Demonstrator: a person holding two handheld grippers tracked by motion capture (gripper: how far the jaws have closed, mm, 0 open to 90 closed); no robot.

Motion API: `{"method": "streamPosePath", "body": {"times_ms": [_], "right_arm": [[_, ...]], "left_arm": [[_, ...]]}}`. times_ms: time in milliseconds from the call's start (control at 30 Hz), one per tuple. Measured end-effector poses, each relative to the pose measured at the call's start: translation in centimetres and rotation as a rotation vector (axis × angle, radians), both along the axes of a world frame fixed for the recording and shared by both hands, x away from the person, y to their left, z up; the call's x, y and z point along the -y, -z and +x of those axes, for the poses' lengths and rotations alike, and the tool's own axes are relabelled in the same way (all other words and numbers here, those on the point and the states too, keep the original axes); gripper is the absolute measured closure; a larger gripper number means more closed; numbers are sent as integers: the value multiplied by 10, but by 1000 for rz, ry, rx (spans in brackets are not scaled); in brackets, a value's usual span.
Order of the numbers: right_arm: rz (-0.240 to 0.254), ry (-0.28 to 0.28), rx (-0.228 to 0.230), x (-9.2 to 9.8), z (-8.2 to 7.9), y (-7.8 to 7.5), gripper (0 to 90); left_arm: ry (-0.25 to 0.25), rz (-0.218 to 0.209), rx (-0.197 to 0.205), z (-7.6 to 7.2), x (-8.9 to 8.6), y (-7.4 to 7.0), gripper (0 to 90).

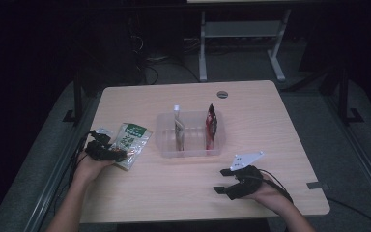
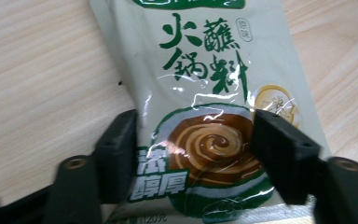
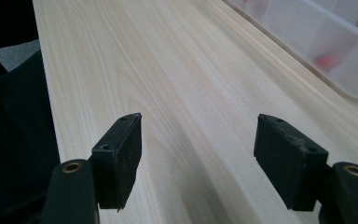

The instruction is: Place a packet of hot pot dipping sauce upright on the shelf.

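1 worktop [image 1: 183, 193]. 1 clear bin [image 1: 166, 145] w/ 2 packs standing in it: 1 brown pack [image 1: 178, 131], 1 red pack [image 1: 211, 126]. 1 green sauce pack [image 1: 131, 141] lying flat, plus 1 small packet [image 1: 101, 131] next to it, too small to read. 2 grippers: left gripper [image 1: 118, 155], right gripper [image 1: 217, 189]. 2 hands.

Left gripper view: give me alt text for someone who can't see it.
A pale green sauce packet with green Chinese lettering and a brown swirl picture lies on the wooden table, straddled by the left gripper, whose two black jaws stand at its left and right edges.
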State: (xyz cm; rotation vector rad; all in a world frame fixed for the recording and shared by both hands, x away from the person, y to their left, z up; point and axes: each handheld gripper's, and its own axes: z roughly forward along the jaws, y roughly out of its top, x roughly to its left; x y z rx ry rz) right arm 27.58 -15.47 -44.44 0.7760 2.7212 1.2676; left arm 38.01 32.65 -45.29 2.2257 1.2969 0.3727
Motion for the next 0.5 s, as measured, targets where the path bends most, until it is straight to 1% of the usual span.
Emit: {"method": "streamPosePath", "body": {"times_ms": [100,167,267,367,500], "right_arm": [[-3,2,-2,0,0,0,319],[-2,1,-3,0,0,0,320],[-3,0,-4,-1,0,0,321],[-2,-2,-4,-1,0,0,321],[-3,-3,-3,0,0,0,322]], "left_arm": [[-2,5,13,0,-4,-1,556],[3,17,21,-1,-5,-1,655],[2,0,21,-1,-7,-1,772],[8,-20,22,-1,-9,0,821],[14,-95,10,0,-16,0,869]]}}
